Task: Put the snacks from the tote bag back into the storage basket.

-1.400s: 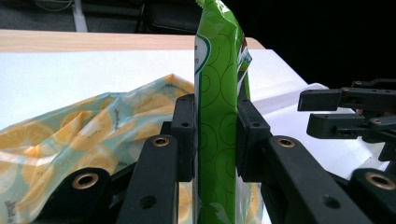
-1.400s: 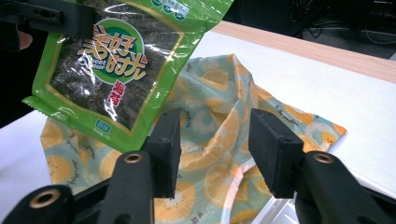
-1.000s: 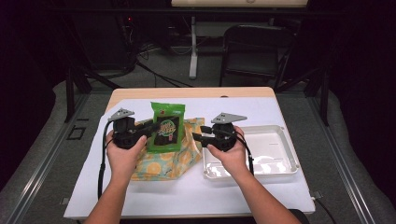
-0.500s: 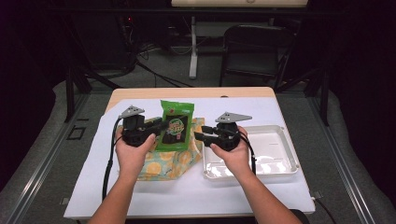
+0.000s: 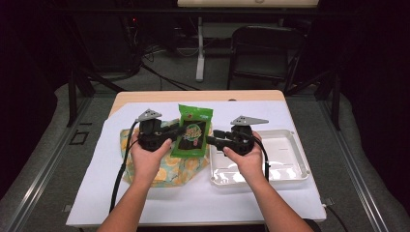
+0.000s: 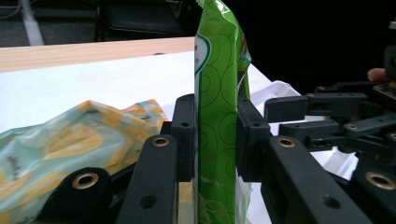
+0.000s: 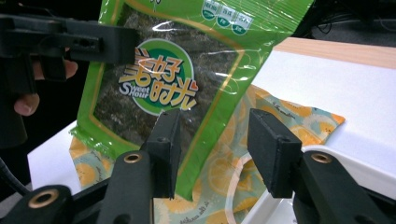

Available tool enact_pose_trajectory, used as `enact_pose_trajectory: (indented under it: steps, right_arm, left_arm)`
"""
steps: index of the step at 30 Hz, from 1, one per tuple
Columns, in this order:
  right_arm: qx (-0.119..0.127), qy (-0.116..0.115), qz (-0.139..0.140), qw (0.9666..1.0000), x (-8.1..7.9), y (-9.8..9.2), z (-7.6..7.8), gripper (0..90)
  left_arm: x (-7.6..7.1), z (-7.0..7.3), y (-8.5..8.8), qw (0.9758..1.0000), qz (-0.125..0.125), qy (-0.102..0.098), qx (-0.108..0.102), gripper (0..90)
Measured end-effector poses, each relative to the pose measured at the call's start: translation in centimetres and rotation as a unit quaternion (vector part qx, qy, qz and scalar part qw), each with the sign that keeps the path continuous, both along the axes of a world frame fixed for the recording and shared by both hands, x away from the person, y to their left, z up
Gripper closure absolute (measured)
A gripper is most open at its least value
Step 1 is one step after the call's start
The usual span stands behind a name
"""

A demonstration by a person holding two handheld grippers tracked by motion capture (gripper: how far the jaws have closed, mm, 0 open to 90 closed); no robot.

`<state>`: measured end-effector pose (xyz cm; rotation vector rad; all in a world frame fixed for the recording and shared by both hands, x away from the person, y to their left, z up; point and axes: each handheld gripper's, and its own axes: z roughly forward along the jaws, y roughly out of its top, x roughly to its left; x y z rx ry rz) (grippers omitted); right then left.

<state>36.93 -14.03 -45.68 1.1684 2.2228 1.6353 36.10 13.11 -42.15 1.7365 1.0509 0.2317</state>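
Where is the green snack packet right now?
The green snack packet is held upright mid-table in the left gripper, above the lemon-print bag, left of the white tray.

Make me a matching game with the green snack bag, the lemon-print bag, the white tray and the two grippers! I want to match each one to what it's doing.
Things:
1. green snack bag
2. lemon-print bag
3. white tray
4. left gripper
5. right gripper

States:
A. lying flat on the white table cover
B. fingers open, beside the bag's edge
C. held upright in the air
D. sitting at the right of the table, nothing in it
E. fingers pinching the snack bag

Pairs: 1-C, 2-A, 3-D, 4-E, 5-B
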Motion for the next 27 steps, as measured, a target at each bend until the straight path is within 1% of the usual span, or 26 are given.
enact_pose_trajectory:
  steps: [2,6,8,11,14,19,20,23,27]
  right_arm:
    - [0.003,0.003,-0.002,1.0000,0.0,-0.1,-0.1,54.4]
    - [0.000,0.003,-0.005,1.0000,0.0,-0.4,-0.2,53.9]
    - [0.002,0.005,-0.010,0.9999,0.0,-0.6,-0.3,53.5]
    - [-0.003,0.007,-0.014,0.9999,0.1,-0.9,-0.5,53.5]
    - [-0.003,0.009,-0.018,0.9998,0.1,-1.0,-0.6,53.2]
    - [0.000,0.016,-0.012,0.9998,0.1,-1.0,-0.9,52.4]
    - [0.006,0.018,-0.012,0.9998,0.1,-1.0,-0.9,52.4]
    - [0.010,0.021,-0.013,0.9996,0.2,-1.1,-1.0,52.3]
    - [0.011,0.024,-0.016,0.9995,0.3,-1.3,-1.1,52.9]
  left_arm:
    - [0.0,0.0,-0.4,1.0000,-0.004,0.000,-0.002,73.3]
    - [0.0,0.1,-1.0,0.9999,-0.014,-0.003,-0.003,73.3]
    - [0.1,0.0,-1.3,0.9998,-0.018,-0.003,-0.004,73.3]
    - [0.1,0.0,-1.7,0.9997,-0.023,-0.002,-0.004,73.3]
    - [0.1,-0.1,-2.0,0.9995,-0.032,-0.001,-0.005,73.3]
    - [0.3,-0.3,-2.4,0.9992,-0.040,0.001,-0.004,73.2]
    - [0.2,-0.3,-2.5,0.9993,-0.038,0.002,-0.004,73.2]
    - [0.3,-0.4,-2.7,0.9991,-0.041,0.001,-0.004,73.2]
    - [0.3,-0.5,-2.9,0.9992,-0.040,0.001,-0.005,73.1]
